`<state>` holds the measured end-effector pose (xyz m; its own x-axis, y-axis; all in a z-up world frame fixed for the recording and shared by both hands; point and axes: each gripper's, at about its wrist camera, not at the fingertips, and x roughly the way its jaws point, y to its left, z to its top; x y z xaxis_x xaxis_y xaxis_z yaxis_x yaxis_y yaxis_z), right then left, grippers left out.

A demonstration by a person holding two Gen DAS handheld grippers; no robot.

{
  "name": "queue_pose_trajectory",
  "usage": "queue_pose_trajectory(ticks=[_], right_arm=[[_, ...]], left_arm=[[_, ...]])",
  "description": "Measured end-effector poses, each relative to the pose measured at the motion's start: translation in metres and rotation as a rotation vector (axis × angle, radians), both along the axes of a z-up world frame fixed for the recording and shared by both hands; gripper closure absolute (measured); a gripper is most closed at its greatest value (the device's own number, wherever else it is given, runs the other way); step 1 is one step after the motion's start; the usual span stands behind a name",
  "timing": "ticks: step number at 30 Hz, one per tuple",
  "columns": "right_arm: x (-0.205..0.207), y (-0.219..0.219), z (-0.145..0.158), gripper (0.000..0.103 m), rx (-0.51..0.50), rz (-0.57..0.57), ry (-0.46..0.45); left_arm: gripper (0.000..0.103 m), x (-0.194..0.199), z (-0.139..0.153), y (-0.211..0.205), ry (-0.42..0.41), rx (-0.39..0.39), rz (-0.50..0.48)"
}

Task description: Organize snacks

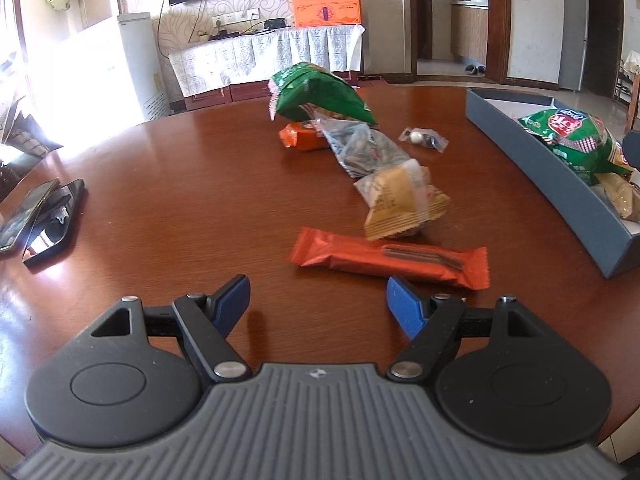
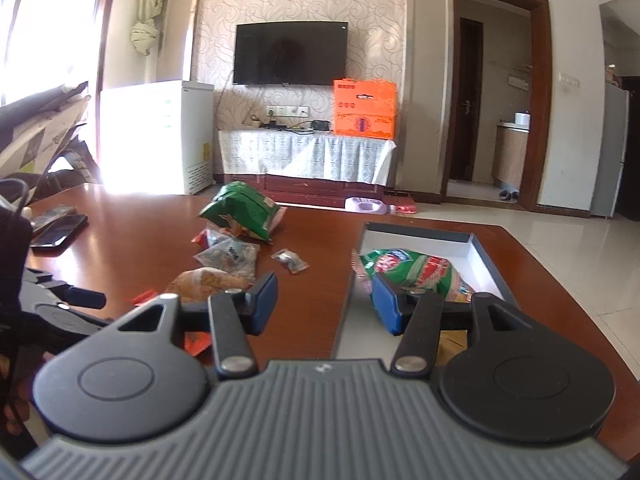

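Loose snacks lie on the brown table (image 1: pixel 180 184): an orange bar (image 1: pixel 390 258) nearest, a tan packet (image 1: pixel 404 204), a clear packet (image 1: pixel 366 150), a small orange pack (image 1: pixel 302 136), a green bag (image 1: pixel 316 94) and a small candy packet (image 1: pixel 424 138). My left gripper (image 1: pixel 318 302) is open and empty, just short of the orange bar. A grey box (image 1: pixel 560 184) at the right holds a green bag (image 1: pixel 576 132). My right gripper (image 2: pixel 324 300) is open and empty, over the box's left edge (image 2: pixel 344 312), near the green bag (image 2: pixel 416 270) inside.
Two phones (image 1: pixel 44 216) lie at the table's left edge. The left gripper's body (image 2: pixel 48 312) shows at the left of the right wrist view. Behind the table are a TV stand (image 2: pixel 308 160), an orange carton (image 2: pixel 366 108) and a white appliance (image 2: pixel 172 136).
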<state>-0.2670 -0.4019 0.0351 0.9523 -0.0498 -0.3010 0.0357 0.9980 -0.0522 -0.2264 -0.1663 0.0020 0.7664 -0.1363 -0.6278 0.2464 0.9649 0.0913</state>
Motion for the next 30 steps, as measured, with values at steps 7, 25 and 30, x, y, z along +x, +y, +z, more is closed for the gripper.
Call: queue_pose_trajectory(ticks=[7, 25, 30], right_arm=[[0.007, 0.021, -0.002, 0.048, -0.019, 0.054, 0.016], [0.070, 0.070, -0.033, 0.049, -0.135, 0.042, 0.245], [0.082, 0.088, -0.044, 0.050, -0.157, 0.068, 0.301]], left_arm=[[0.023, -0.001, 0.001, -0.002, -0.005, -0.025, -0.113], [0.023, 0.011, 0.001, 0.026, 0.004, -0.007, -0.005], [0.023, 0.017, 0.003, 0.042, 0.010, -0.022, 0.040]])
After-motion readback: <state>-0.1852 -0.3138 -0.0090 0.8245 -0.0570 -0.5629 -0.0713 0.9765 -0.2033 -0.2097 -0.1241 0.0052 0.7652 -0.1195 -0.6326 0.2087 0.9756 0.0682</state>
